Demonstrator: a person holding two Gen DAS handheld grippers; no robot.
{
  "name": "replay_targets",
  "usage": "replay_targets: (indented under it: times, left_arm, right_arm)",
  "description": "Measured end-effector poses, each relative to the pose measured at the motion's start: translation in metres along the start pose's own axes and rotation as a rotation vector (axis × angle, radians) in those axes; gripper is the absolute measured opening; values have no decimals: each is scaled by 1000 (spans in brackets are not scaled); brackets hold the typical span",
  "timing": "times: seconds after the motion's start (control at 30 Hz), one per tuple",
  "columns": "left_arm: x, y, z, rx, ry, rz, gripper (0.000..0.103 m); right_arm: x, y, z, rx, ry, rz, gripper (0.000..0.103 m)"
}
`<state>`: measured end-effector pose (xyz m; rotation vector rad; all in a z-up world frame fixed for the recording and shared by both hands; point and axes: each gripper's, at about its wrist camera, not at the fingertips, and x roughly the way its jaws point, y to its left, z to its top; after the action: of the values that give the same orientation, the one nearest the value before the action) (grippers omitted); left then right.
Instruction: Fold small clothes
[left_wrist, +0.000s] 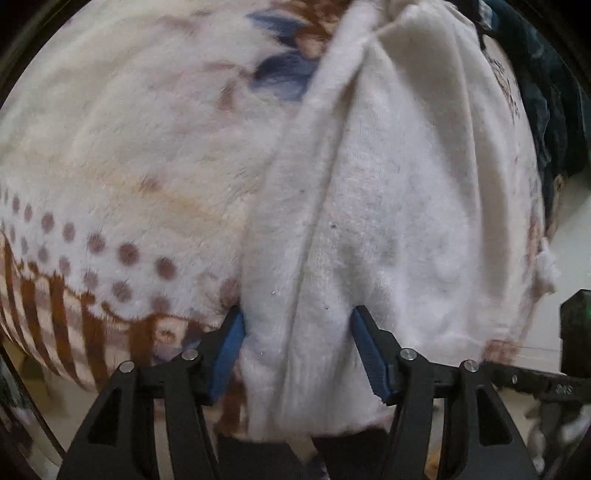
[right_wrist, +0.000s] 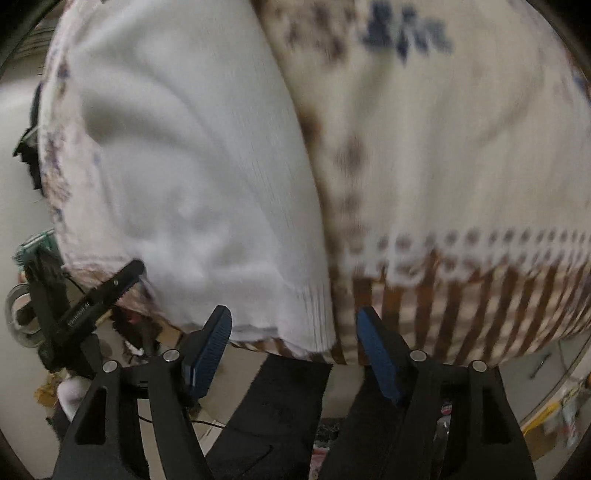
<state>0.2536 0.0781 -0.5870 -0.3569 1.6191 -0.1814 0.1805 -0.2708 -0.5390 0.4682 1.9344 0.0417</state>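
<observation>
Writing: the only lettering found is a small white imprint on the black arm of the left gripper (right_wrist: 110, 291), seen at the left of the right wrist view; it is too blurred to read.

Left wrist view: the left gripper (left_wrist: 298, 345) has its blue pads spread apart, with a thick fold of the white fleece garment (left_wrist: 369, 206) lying between them; whether the pads press the cloth cannot be told. The garment's plain inner side faces the camera, and a printed edge shows at the right. Beneath it lies a patterned blanket (left_wrist: 122, 147) with brown dots, brown stripes and blue motifs. Dark fabric at the upper right is cut off by the lens rim.

Right wrist view: the right gripper (right_wrist: 293, 347) has its fingers apart, just below the garment's ribbed hem (right_wrist: 310, 321), holding nothing. The picture is motion-blurred. Pale floor and indistinct clutter show at the lower left.
</observation>
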Motion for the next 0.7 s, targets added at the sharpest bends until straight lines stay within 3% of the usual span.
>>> replay_targets:
  times: [0.03, 0.1, 0.13, 0.17, 0.2, 0.23, 0.27, 0.4, 0.53, 0.7]
  left_arm:
    - [-2, -4, -2, 8, -21, -6, 15]
    - [-11, -8, -12, 16, -62, -6, 14]
    - [-20, -11, -18, 23, -92, -12, 14]
    - [-28, -13, -23, 29, -111, -12, 14]
    - [-35, -14, -28, 34, -121, -19, 14]
    - [-40, -13, -33, 38, -121, -30, 11]
    - [-47, -11, -38, 41, -121, -35, 5]
    - [-63, 9, -50, 15, -112, -69, 5]
    - [-72, 16, -46, 12, -105, -65, 1]
    - [-64, 44, -48, -6, -46, -29, 1]
  right_arm:
    - [9, -1, -4, 7, -1, 0, 73]
    - [20, -1, -8, 27, -11, 10, 72]
    - [22, 0, -10, 33, -31, 8, 67]
    - [20, 2, -13, 38, -64, -4, 38]
    - [18, 0, -17, 40, -82, -29, 16]
    - [17, -1, -22, 49, -92, -52, 5]
    - [15, -3, -28, 64, -113, -43, 5]
    - [3, -21, -47, 77, -143, -42, 5]
    - [-1, -33, -62, 53, -99, -15, 5]
    - [13, -7, -79, -13, -75, -26, 5]
